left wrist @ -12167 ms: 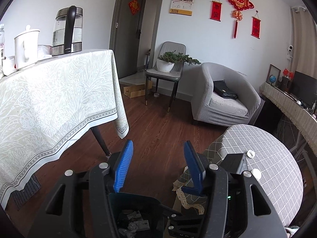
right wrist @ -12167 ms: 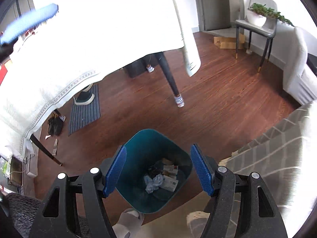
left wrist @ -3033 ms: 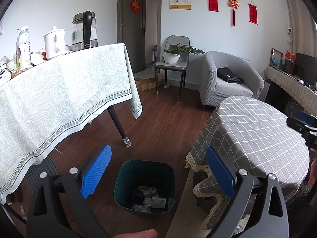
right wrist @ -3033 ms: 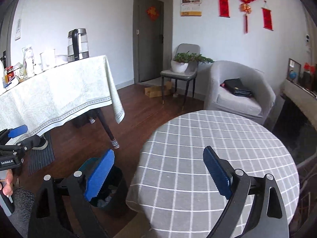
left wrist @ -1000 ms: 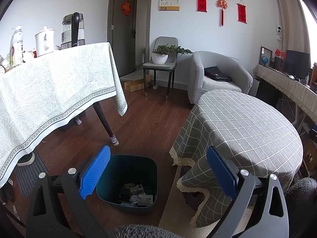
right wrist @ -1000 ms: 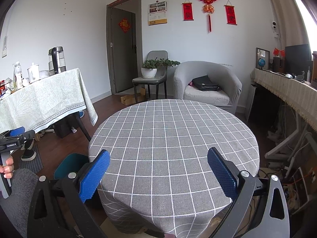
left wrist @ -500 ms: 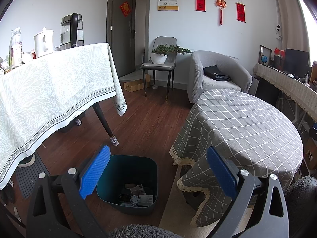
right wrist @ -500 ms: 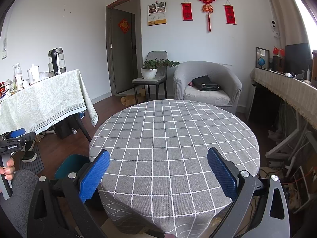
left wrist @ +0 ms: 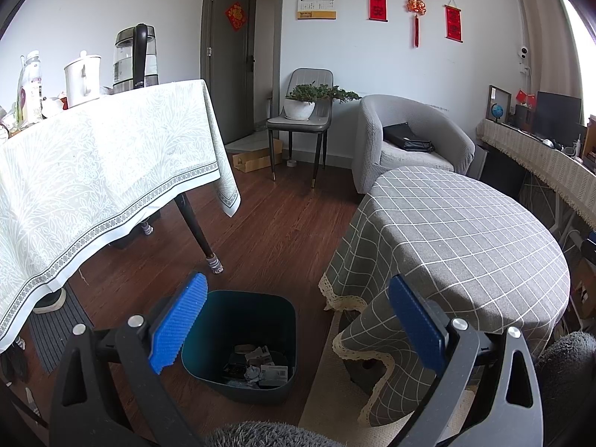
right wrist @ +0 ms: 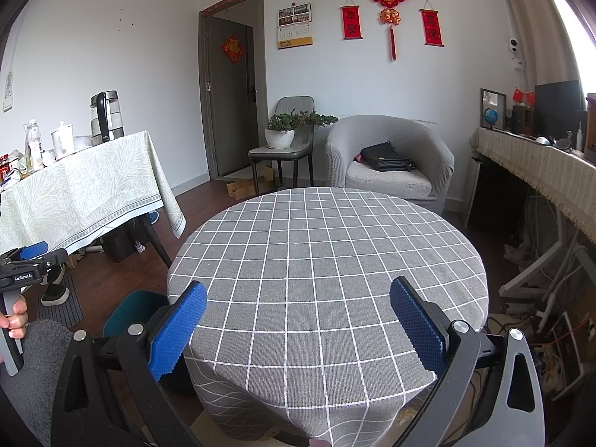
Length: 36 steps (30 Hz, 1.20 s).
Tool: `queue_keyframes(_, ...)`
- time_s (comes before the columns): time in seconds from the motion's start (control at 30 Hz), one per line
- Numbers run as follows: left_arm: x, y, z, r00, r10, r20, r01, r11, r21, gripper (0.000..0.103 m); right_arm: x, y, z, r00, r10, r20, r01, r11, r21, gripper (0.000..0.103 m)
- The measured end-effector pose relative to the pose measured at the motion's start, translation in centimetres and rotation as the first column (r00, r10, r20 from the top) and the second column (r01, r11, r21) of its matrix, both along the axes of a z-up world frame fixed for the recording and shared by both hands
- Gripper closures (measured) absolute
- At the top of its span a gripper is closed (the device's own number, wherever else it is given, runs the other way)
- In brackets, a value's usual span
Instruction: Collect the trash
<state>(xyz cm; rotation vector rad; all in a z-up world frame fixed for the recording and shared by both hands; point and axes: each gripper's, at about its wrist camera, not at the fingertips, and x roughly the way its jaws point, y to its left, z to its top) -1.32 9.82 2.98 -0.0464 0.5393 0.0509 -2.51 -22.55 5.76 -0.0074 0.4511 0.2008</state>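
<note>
A dark teal trash bin (left wrist: 242, 339) stands on the wood floor beside the round table, with crumpled paper and wrappers (left wrist: 260, 367) at its bottom. My left gripper (left wrist: 298, 326) hangs open above and in front of it, nothing between its blue pads. My right gripper (right wrist: 298, 326) is open over the near edge of the round table's grey checked cloth (right wrist: 327, 257), which shows no trash on top. In the right wrist view the bin (right wrist: 130, 311) peeks out left of the table, and a hand holds the left gripper (right wrist: 26, 259) at the far left edge.
A table with a pale leaf-patterned cloth (left wrist: 93, 171) carries a kettle (left wrist: 136, 56) and jug on the left. A grey armchair (right wrist: 387, 160) with a black bag, a chair with a potted plant (right wrist: 287, 130), and a sideboard (right wrist: 544, 175) on the right line the far wall.
Over the last second almost nothing moved. Earlier, both grippers rose away from the bin, the left one opened wider, and the right one swung over to the round table.
</note>
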Motion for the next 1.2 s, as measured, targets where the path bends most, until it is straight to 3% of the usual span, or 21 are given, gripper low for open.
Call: queue_keyframes(1.2, 0.10, 0.40, -0.24, 1.000, -0.003, -0.006, 0.003, 1.000, 0.000, 0.003, -0.12, 0.02, -0.15, 1.000, -0.001, 0.002, 0.001, 1.000, 0.003, 0.004)
